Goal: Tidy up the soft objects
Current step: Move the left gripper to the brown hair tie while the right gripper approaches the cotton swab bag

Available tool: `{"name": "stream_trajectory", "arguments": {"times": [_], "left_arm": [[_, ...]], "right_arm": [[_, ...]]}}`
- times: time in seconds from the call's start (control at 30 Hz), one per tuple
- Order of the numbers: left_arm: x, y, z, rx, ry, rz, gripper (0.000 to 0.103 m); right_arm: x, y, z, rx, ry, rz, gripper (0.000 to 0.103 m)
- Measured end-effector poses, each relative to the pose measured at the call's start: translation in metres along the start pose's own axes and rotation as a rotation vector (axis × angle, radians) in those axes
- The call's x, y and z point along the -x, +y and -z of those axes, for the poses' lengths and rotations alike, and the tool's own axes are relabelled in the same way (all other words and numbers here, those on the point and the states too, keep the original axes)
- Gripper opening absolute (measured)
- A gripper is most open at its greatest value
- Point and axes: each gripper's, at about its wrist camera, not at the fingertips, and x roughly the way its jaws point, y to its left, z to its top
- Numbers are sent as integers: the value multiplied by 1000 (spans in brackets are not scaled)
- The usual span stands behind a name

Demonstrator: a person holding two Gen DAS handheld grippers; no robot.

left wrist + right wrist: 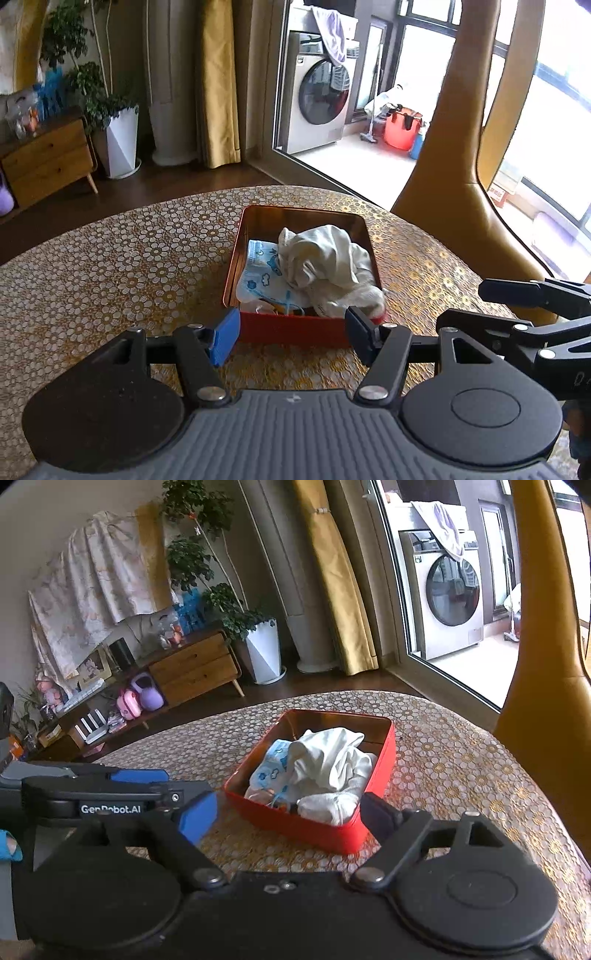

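your left gripper (pixel 291 334) and right gripper (pixel 290 812) are both open and hold nothing. the white cloth (pixel 325 258) lies in the red box (pixel 291 328) on the table (pixel 110 258), just past your fingertips, on a blue patterned cloth (pixel 260 280).

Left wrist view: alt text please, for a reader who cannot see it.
A red tin on a floral tablecloth holds crumpled white cloth and a blue-printed face mask. The left gripper hangs open and empty before it.
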Motion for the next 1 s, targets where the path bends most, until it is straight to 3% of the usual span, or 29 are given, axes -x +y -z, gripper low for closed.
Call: {"name": "stream_trajectory", "arguments": {"times": [0.1, 0.17, 0.37, 0.5, 0.63, 1.0], "left_arm": [[19, -3, 7, -10, -15, 5, 63], [31, -5, 12, -13, -26, 7, 72], [61, -9, 36, -25, -56, 9, 75], [76, -9, 53, -14, -62, 24, 83], [86, -9, 73, 2, -56, 27, 84], [96, -8, 122, 28, -52, 55, 98]], "right_arm": [[15, 5, 6, 4, -8, -3, 87], [24, 8, 11, 5, -12, -4, 87], [47, 22, 27, 21, -15, -13, 90], [57, 32, 41, 35, -15, -15, 94], [64, 38, 57, 58, -12, -11, 95], [61, 33, 102, 71, 45, 6, 95]]}}
